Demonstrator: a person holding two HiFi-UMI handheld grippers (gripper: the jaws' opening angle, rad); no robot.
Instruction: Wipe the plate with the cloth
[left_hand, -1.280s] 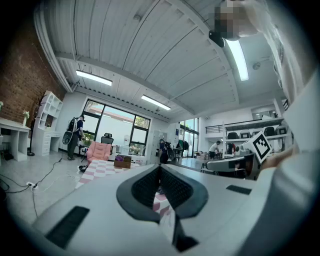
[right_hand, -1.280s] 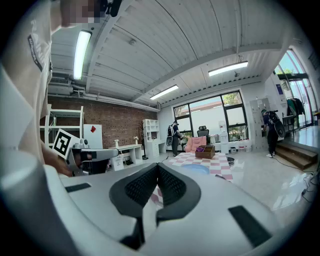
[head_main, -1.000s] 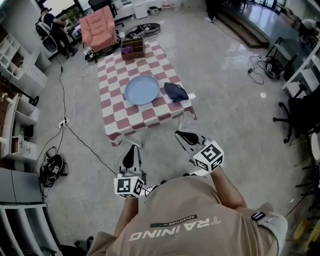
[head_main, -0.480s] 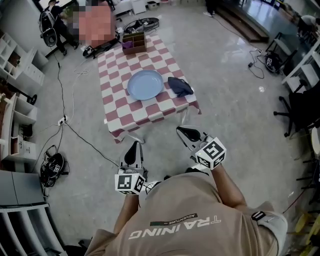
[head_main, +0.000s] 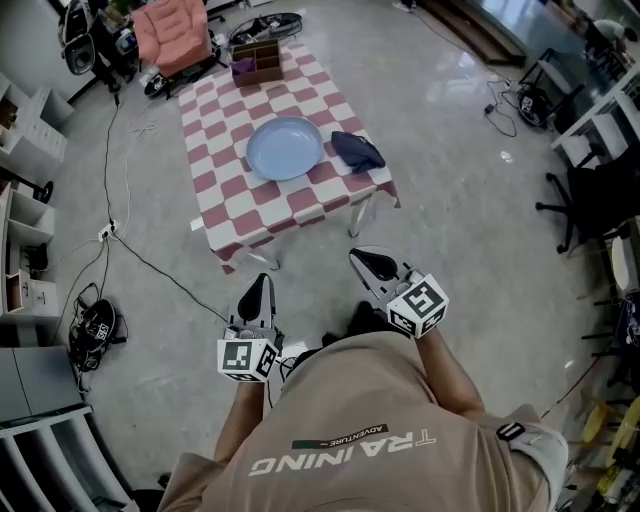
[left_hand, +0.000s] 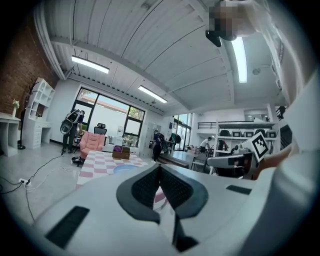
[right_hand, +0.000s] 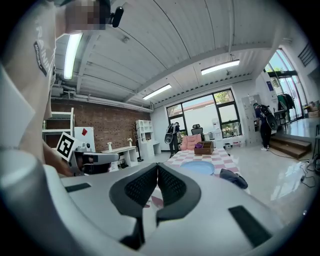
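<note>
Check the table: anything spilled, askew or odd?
Nothing stands out. The blue plate lies flat and bare in the middle of the table. The dark cloth sits bunched beside it near the table's edge, and the wooden box stands at the far end. No spill shows.

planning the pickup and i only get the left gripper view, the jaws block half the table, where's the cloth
Observer: The head view shows the cloth, dark blue and bunched, on the table just right of the plate, near the table's right edge.
Operator: ok, is the right gripper carrying anything
Observer: No. In the right gripper view the right gripper has its jaws shut together, with nothing between them.
Operator: anything lying on the plate
Observer: Seen from above, the plate is bare: plain light blue with nothing on it.
</note>
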